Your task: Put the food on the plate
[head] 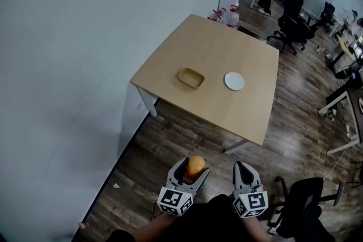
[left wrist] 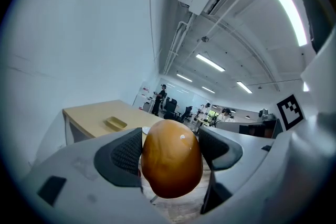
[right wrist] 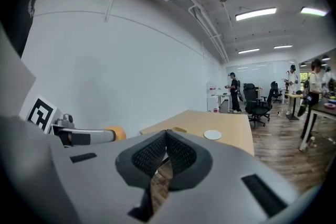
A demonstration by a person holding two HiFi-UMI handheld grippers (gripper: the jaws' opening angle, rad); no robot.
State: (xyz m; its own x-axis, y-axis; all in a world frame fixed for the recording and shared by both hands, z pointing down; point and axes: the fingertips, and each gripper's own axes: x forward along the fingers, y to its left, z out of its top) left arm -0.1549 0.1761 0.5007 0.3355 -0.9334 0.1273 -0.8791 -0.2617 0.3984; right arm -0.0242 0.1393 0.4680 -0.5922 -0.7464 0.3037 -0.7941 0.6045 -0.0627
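Gripping an orange food piece [left wrist: 171, 165], left claw [head: 191, 169] faces the table [head: 212, 59].

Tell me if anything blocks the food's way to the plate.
Nothing visible does. The left tongs grip the round orange-brown food over the wooden floor, short of the light wooden table. The round white plate lies bare on it; the yellow rectangular tray sits apart, to its left.

The jaws of the right gripper [right wrist: 166, 137] are pressed together, empty. Orange food [right wrist: 117, 132] is seen at the tip of the left gripper [right wrist: 86, 137]. A plate [right wrist: 212, 135] and tray [right wrist: 179, 129] are set on the table [right wrist: 233, 127] beyond.
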